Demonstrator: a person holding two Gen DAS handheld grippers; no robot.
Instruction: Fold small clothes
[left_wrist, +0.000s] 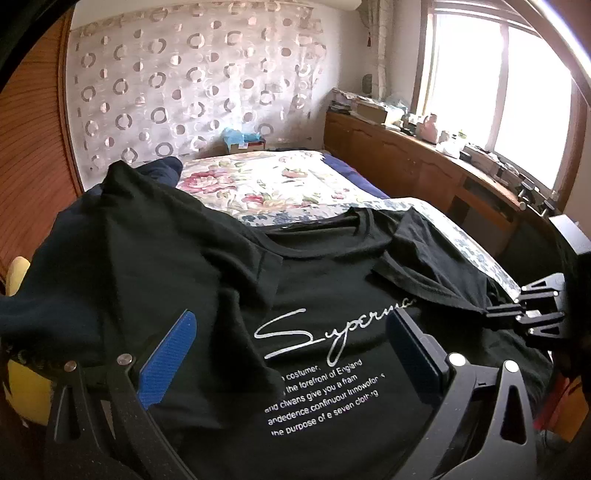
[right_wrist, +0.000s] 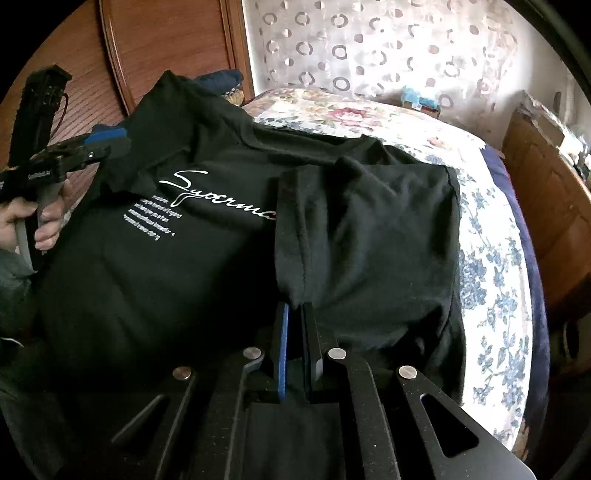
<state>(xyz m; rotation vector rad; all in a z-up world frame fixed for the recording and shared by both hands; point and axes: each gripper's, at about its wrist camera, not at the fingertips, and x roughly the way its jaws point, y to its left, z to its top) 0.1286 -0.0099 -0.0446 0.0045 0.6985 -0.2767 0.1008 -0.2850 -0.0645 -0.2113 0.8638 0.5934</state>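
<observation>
On the floral bed (left_wrist: 280, 184) lies a black T-shirt (left_wrist: 314, 288). Its right sleeve (right_wrist: 291, 236) is pinched in the closed right gripper (right_wrist: 295, 314). Left gripper (left_wrist: 291, 332) hovers spread wide, empty.

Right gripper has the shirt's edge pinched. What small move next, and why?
Probably carry the right gripper inward and lay its pinched fold flat over the print. It is shut on the shirt, whose right side is already doubled over. The left gripper is open above the print, holding nothing, so it could pin the cloth.
</observation>
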